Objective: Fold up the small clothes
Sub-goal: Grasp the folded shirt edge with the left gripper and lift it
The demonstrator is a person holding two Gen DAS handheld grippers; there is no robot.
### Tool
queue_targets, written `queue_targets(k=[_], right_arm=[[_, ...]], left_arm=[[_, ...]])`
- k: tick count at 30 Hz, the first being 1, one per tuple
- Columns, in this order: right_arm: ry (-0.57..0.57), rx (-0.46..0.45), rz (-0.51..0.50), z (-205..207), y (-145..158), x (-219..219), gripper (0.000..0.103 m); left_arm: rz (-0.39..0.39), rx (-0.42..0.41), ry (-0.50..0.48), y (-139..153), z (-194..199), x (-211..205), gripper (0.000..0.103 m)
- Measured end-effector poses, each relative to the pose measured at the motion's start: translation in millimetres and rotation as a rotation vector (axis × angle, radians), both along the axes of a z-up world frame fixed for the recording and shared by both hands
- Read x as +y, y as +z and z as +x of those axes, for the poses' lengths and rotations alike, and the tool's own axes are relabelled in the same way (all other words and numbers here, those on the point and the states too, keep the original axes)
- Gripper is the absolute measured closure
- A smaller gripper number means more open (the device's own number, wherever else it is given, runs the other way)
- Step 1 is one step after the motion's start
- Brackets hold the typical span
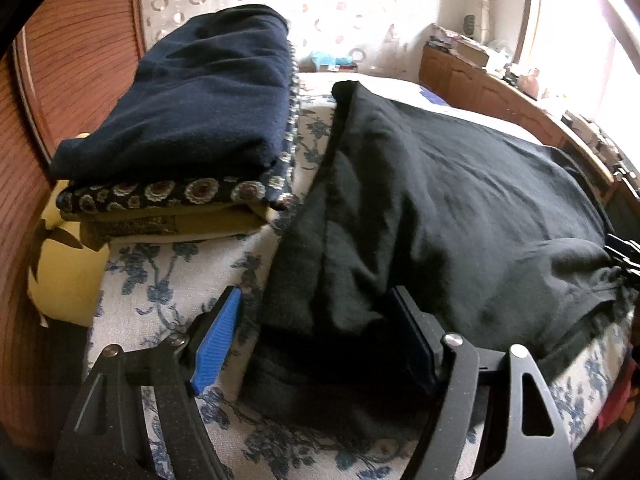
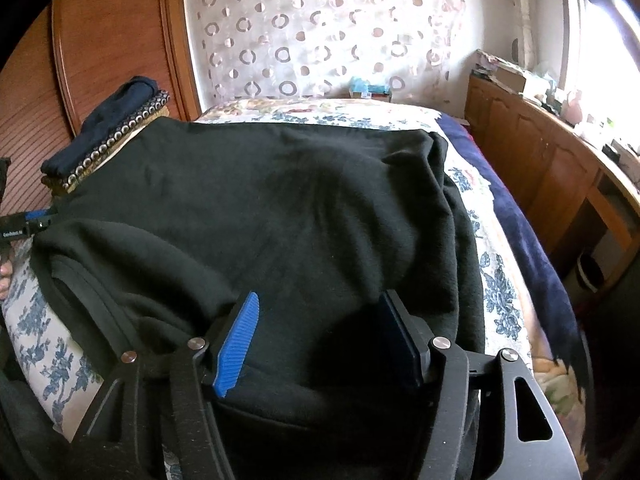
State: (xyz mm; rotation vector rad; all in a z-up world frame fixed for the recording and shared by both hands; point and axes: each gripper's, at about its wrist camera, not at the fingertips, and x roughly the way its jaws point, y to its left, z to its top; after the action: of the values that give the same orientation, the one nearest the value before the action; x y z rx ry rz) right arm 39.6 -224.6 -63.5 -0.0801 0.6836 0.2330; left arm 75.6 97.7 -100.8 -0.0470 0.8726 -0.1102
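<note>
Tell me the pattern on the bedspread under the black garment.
Blue flowers on white bedspread, clearest in the left wrist view, beside the black garment.

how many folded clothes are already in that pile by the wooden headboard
3 show: navy garment on top, floral-patterned piece beneath it, olive-yellow piece at the bottom. More may be hidden underneath.

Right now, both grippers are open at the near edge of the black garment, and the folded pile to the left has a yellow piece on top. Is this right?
Not quite. In the left wrist view the folded pile has a navy piece on top. The rest holds: left gripper and right gripper open at the black garment.
</note>
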Motion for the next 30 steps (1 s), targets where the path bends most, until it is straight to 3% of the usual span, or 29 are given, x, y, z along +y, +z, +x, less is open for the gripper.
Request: queue_targets(k=[5, 13, 16, 18, 21, 25, 30], right_arm=[[0.003, 0.001, 0.002, 0, 1, -1, 0.038], [0.005, -0.001, 0.009, 0, 1, -3, 0.038], [0.007, -0.001, 0.034, -1, 0, -6, 0.038], [0.007, 0.0, 0.036, -1, 0, -6, 0.038], [0.005, -0.001, 0.023, -1, -1, -3, 0.038], [0.005, -0.001, 0.027, -1, 0, -4, 0.038], [0.006, -0.002, 0.042, -1, 0, -6, 0.038]], left_arm=[[-0.031, 0.003, -0.043, 3, -6, -3, 0.045], [-0.021, 0.003, -0.048, 3, -5, -8, 0.045], [-0.016, 0.002, -0.059, 3, -6, -10, 0.06], [-0.017, 0.004, -0.077, 4, -6, -13, 0.076], [-0.041, -0.003, -0.11, 8, -7, -17, 0.087], [-0.09, -0.083, -0.136, 34, -13, -25, 0.088], [-0.082, -0.161, -0.166, 66, -14, -46, 0.088]])
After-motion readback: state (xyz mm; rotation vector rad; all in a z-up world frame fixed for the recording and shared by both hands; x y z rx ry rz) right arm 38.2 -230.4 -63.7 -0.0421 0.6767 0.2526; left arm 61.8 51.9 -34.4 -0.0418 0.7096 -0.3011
